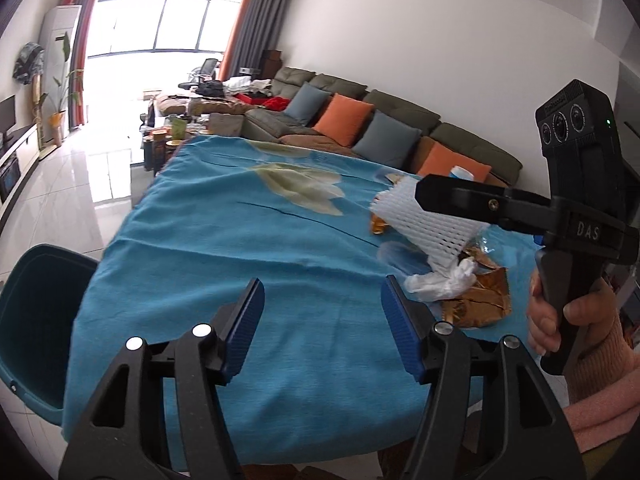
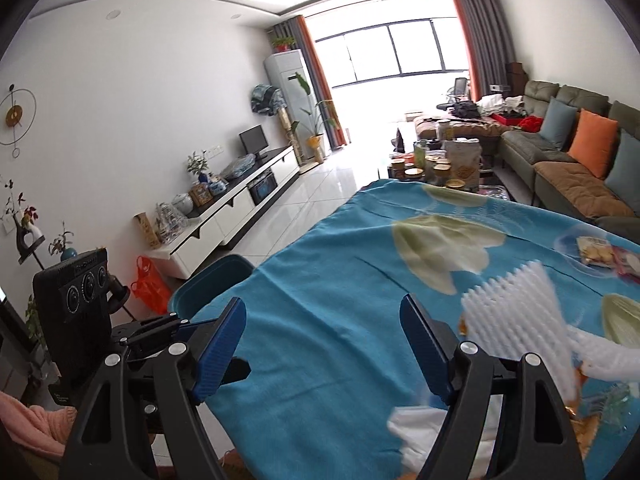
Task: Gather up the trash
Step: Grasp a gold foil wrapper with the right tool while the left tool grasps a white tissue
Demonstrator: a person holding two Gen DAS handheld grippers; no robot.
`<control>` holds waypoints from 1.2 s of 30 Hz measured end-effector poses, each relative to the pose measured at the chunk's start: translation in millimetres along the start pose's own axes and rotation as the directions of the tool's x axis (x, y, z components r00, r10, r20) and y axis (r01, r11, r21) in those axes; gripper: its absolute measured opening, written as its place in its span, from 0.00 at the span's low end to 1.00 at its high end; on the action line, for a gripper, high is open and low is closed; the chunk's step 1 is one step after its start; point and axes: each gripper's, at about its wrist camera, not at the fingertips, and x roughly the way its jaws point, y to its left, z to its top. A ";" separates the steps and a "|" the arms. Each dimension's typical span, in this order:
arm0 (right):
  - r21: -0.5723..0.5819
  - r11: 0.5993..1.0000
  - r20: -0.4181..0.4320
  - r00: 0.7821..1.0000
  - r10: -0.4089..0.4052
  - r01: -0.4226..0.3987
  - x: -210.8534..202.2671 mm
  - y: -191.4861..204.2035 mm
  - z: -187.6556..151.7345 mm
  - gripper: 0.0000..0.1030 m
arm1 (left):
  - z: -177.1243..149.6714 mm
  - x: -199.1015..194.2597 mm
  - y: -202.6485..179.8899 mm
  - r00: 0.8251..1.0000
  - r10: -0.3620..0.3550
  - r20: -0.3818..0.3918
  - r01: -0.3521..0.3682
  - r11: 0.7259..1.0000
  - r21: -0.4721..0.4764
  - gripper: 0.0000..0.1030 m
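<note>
Left tool (image 1: 322, 328): your jaws gape empty, lower middle.
Right tool (image 2: 324, 346): wide, empty.
Next: close squarely on white foam mesh sleeve (image 1: 430, 224), centre right; teal plastic bin (image 1: 36, 320) waits lower left.

A home living room: a long grey sofa (image 1: 360, 120) with orange and blue cushions (image 1: 344, 114), a low TV cabinet (image 2: 240, 208) carrying a screen (image 2: 253, 141), curtains (image 2: 476, 32) beside a wide window (image 2: 392, 48).

Tablecloth (image 1: 248, 240): turquoise, pale leaf print | foam net (image 1: 432, 220): white | wrapper (image 1: 480, 300): gold | bin (image 1: 36, 320): teal | cushions (image 1: 344, 114): orange, grey-blue
</note>
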 end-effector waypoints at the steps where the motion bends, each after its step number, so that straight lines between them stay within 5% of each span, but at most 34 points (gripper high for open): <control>1: 0.016 0.999 0.013 0.999 -0.029 0.029 -8.4 -9.1 -3.1 0.74 | -0.5 5.9 -10.6 1.000 -0.022 -0.008 0.022 1.000 0.015 0.58; 10: 0.177 0.954 0.079 0.963 -0.258 0.241 -72.1 -89.2 -28.9 0.74 | 8.2 63.0 -71.1 0.984 -0.156 -0.088 0.162 0.985 0.066 0.58; 18: 0.296 0.897 0.061 0.930 -0.361 0.329 -91.3 -149.0 -51.7 0.74 | 29.6 98.6 -69.3 0.968 -0.198 -0.154 0.202 0.979 0.007 0.58; 25: 0.360 0.884 0.055 0.939 -0.339 0.298 -93.7 -170.7 -63.0 0.74 | 41.8 123.0 -70.5 0.954 -0.219 -0.203 0.219 0.975 -0.024 0.58; 36: 0.264 0.949 -0.014 0.985 -0.174 0.171 -95.8 -133.6 -96.2 0.74 | 20.1 109.0 -81.9 0.946 -0.224 -0.232 0.249 0.965 0.083 0.58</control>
